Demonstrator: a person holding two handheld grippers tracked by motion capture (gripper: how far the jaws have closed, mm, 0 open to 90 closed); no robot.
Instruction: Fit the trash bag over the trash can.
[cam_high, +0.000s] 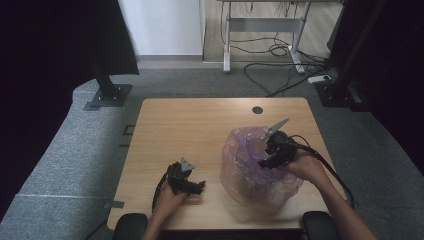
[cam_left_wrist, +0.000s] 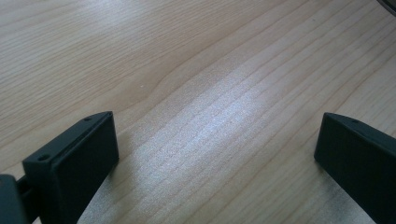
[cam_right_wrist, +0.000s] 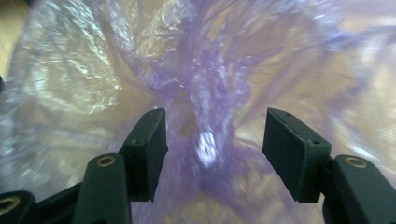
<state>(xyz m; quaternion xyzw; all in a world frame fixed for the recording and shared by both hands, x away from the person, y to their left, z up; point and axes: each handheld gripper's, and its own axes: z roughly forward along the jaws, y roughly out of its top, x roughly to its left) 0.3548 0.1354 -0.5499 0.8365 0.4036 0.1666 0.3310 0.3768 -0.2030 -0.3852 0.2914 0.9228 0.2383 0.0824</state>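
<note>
Translucent purple plastic bag (cam_high: 260, 170); light wood-grain table (cam_high: 190, 130); black grippers.

No readable text, label, brand, number or sign in any view. Tabletop: plain wood grain, unmarked. Translucent purple bag: no print visible. Gripper jaws: black, unmarked.
</note>
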